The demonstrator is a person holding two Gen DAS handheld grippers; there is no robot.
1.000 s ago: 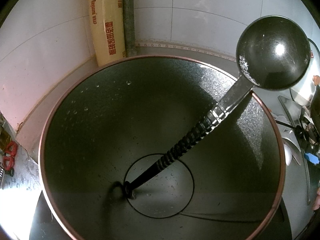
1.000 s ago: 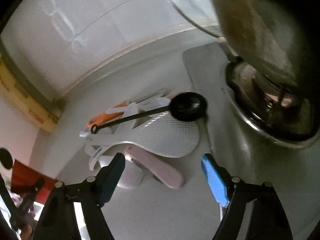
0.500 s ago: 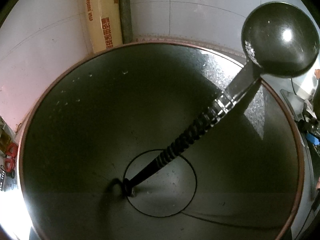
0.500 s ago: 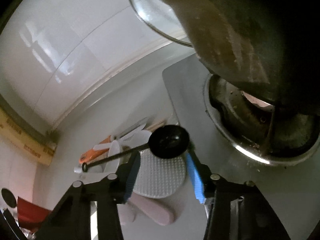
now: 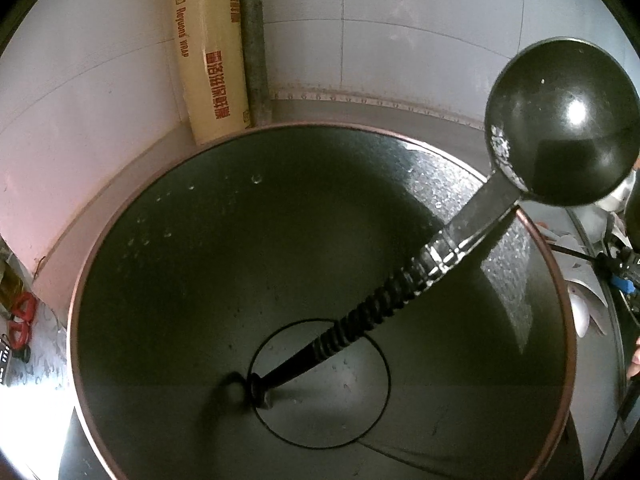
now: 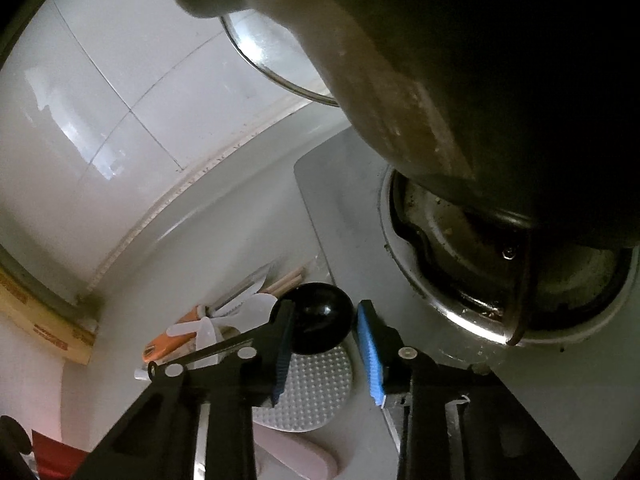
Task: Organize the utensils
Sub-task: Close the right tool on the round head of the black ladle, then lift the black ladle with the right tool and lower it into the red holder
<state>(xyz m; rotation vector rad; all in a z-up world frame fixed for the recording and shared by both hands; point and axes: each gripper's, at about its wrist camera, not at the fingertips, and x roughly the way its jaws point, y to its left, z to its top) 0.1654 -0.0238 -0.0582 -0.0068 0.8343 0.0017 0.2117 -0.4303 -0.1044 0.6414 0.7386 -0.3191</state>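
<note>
In the left wrist view a big dark pot with a copper rim (image 5: 120, 216) fills the frame. A steel ladle (image 5: 560, 120) leans in it, handle end on the bottom and bowl over the right rim. My left gripper's fingers do not show. In the right wrist view a pile of utensils lies on the grey counter: a small black spoon (image 6: 320, 320), a white dimpled rice paddle (image 6: 316, 392), a pink paddle (image 6: 296, 456) and an orange-handled tool (image 6: 168, 344). My right gripper (image 6: 324, 320) is closing around the black spoon's bowl. Its blue pads (image 6: 370, 356) stand close beside the bowl, a thin gap showing on the right.
A stove burner ring (image 6: 500, 280) sits right of the pile with a dark wok (image 6: 480, 80) looming over it. A white tiled wall (image 6: 100, 120) runs behind. A box of cling wrap (image 5: 208, 60) stands in the corner behind the pot, red scissors (image 5: 20, 316) at its left.
My right gripper moved in over the pile and rolled, and its jaws narrowed from wide apart to close about the black spoon's bowl. The pot and ladle barely shifted.
</note>
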